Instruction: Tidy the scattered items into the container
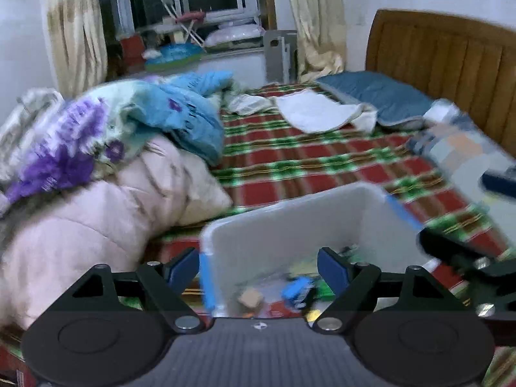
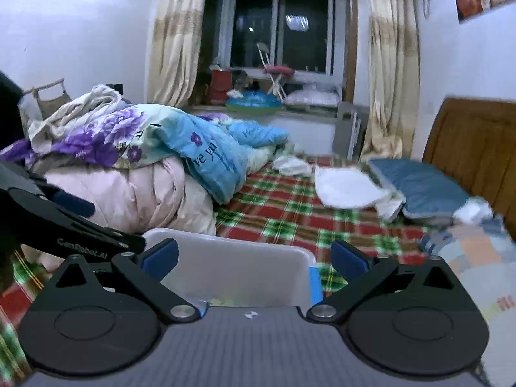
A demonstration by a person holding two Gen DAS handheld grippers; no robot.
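- On your far left, the bedding pile is smeared by motion in the left wrist view; you can count one pink quilt at the bottom, one purple-flowered cover over it and one blue cover draped to the right.
- Your left gripper has both blue pads spread wide with nothing between them; it hangs over the container. In the right wrist view only part of it shows, cut off at the left edge.
- The one white container sits on the plaid bedspread, just right of the pink quilt, with blue tape at its corners.
- Inside it, the items are blurred: you can pick out one tan piece, one blue piece and some green and yellow, but an exact count cannot be made. From the right wrist view the gripper body hides nearly all of them.
- Your right gripper is likewise released, pads wide apart and empty, over the container's near edge. In the left wrist view it is a dark blur at the right.
- Further right, one white cloth, one blue pillow and one wooden headboard are visible.
- At the far right, a patchwork fabric is too blurred to identify.
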